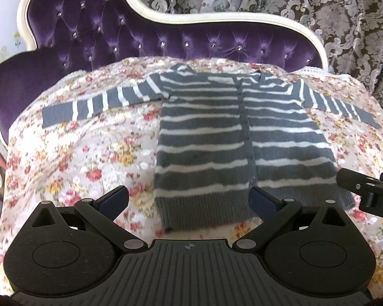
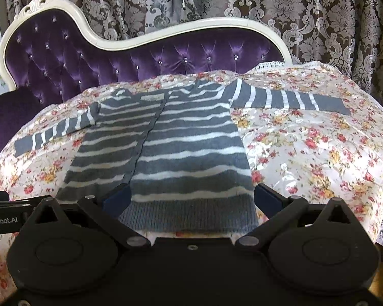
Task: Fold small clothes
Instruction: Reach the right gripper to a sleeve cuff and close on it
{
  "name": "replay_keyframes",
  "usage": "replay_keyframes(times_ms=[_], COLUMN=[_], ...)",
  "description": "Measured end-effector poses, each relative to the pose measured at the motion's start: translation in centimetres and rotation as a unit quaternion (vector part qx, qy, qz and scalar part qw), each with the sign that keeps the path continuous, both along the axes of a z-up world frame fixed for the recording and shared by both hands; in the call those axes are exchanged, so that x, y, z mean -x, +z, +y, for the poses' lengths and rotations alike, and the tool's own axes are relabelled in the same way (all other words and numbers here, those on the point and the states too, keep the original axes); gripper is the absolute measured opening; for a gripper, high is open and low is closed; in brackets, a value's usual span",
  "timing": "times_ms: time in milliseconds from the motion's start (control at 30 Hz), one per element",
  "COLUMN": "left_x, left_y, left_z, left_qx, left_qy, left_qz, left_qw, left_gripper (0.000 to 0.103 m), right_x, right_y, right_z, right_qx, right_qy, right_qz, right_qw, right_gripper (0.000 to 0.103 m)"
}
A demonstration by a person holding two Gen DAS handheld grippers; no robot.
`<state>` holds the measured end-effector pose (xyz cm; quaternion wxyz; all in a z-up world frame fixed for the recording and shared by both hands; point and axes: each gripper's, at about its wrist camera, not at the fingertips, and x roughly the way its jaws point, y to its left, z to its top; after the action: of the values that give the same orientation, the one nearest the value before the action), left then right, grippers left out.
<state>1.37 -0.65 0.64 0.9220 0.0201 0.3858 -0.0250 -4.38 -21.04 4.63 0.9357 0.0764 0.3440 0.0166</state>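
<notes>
On the flowered bedspread (image 1: 71, 153) that covered the purple tufted sofa (image 1: 94, 33), the small grey knitted cardigan with white stripes (image 1: 204, 137) lay flat and fully spread, its buttoned front facing up. Both sleeves were stretched out to the sides; the left sleeve (image 1: 94, 104) lay almost straight across the cloth, and the right sleeve (image 2: 288, 99) did the same on the other side. The ribbed grey hem (image 1: 204, 209) was the part nearest to the cameras.

The left tool (image 1: 189, 199) stood just above the left half of this hem with its jaws wide apart, and it held nothing. The right tool (image 2: 191, 199) was over the right half of the hem, its jaws also spread wide and empty. Whether the fingertips touched the wool could not be told from these views.

As a judgement, the folding was at its very beginning. The garment seemed only laid out and smoothed; no sleeve was turned in, no side was folded over, and the body was not doubled. What remained was probably everything: to bring the sleeves onto the body, then to fold the hem up toward the collar (image 2: 150, 98). The two tools near the hem suggested that a grasp of the lower edge was being prepared.
</notes>
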Motion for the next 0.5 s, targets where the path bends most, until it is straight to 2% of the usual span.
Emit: replay_keyframes(times_ms=[100, 300, 500], left_x=[-0.5, -2.4, -5.8], left_y=[0.3, 0.8, 0.4], left_z=[-0.2, -1.0, -1.6], left_qx=[-0.001, -0.008, -0.013], left_qy=[-0.007, -0.015, -0.015], left_qz=[-0.013, -0.034, -0.028], left_qw=[0.9999, 0.9993, 0.9994], left_gripper=[0.101, 0.101, 0.101], right_x=[-0.7, -2.8, -5.2], right_y=[0.0, -0.4, -1.0], right_z=[-0.6, -2.8, -4.4], right_qx=[-0.019, -0.095, -0.108], right_qy=[0.009, 0.018, 0.002], right_qz=[-0.004, -0.002, 0.012], right_qw=[1.0, 0.995, 0.994], right_gripper=[0.102, 0.102, 0.102])
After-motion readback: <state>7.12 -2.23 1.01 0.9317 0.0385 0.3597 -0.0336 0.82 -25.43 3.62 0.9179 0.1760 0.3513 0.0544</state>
